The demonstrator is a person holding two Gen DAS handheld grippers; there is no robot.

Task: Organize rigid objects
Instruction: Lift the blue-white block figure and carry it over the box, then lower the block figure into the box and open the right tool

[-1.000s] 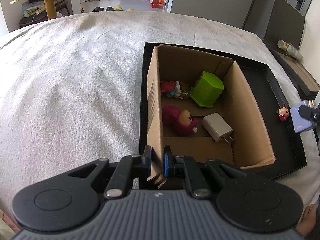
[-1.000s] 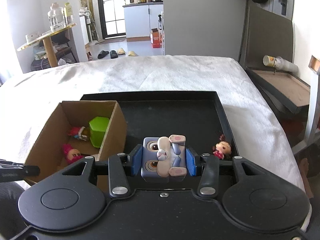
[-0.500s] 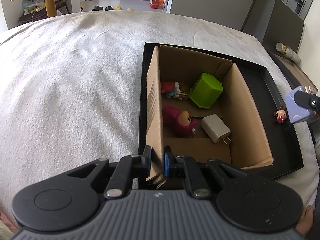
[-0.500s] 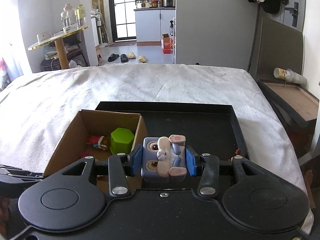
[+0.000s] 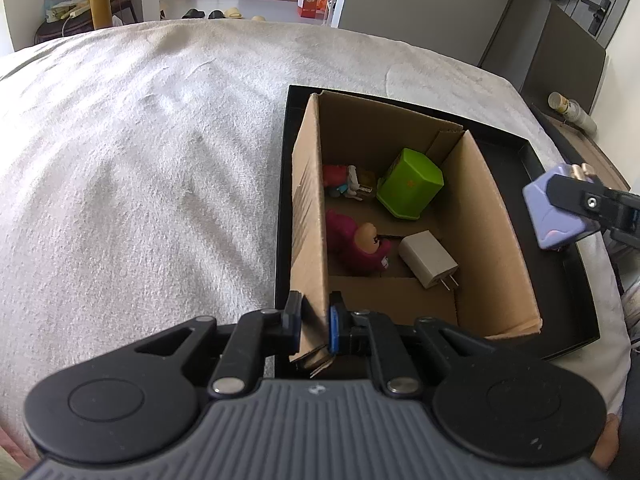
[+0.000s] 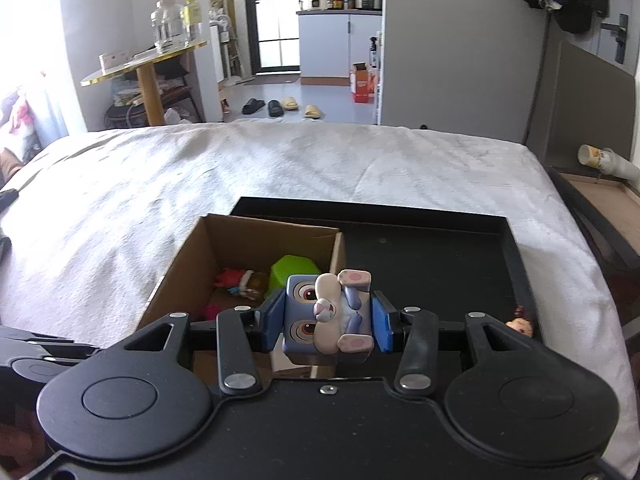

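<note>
The right gripper [image 6: 326,322], clamping the purple block toy [image 6: 326,316], has shifted toward the cardboard box [image 6: 192,264].

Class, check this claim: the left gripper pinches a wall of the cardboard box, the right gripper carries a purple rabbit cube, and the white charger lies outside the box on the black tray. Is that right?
Not quite. The white charger lies inside the cardboard box, not out on the black tray, as the left wrist view shows. The rest stands: the left gripper pinches the box wall, and the right gripper carries the purple rabbit cube.
</note>
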